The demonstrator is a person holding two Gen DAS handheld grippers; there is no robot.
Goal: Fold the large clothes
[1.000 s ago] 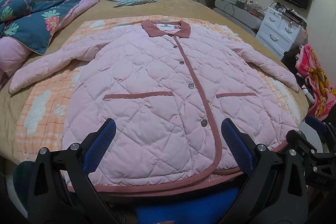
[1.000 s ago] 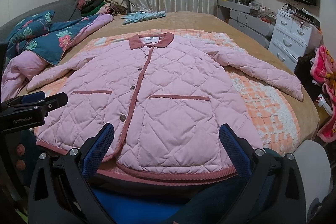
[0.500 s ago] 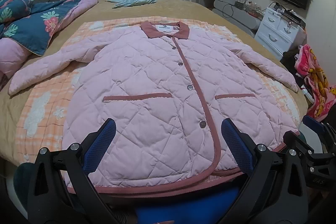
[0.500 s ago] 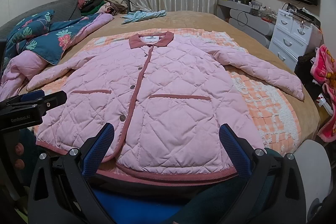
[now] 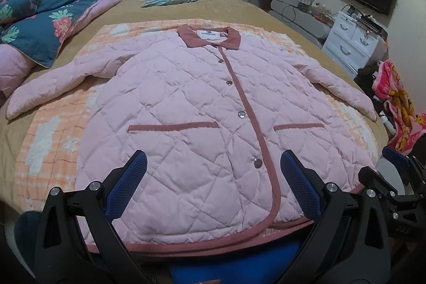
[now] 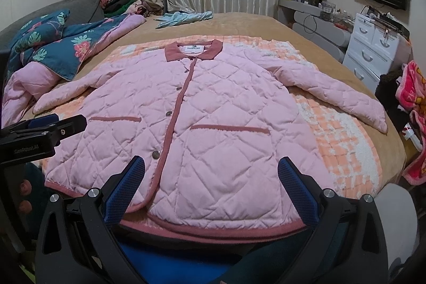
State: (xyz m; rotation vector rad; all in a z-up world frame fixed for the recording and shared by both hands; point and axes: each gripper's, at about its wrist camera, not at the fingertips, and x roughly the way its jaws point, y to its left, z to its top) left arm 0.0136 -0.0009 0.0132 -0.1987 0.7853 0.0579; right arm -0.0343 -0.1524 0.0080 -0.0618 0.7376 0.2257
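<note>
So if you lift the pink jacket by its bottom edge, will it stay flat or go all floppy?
Probably floppy: the pink jacket lies limp, its sleeves draped over the bed. The puffy quilting suggests it is light but bulky, so it may bend in soft rolls, not sharp creases.

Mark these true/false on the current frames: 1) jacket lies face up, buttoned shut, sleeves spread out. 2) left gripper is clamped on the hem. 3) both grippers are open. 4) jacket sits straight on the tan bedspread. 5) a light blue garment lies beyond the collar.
1) True. The pink quilted jacket lies flat, front up, snaps closed, both sleeves out to the sides.
2) False. The left gripper holds nothing; its fingers sit spread above the hem.
3) True. The right gripper is open too.
4) False. An orange checked blanket lies between the jacket and the tan bedspread.
5) True. The light blue garment lies farther up the bed, apart from the collar.
</note>
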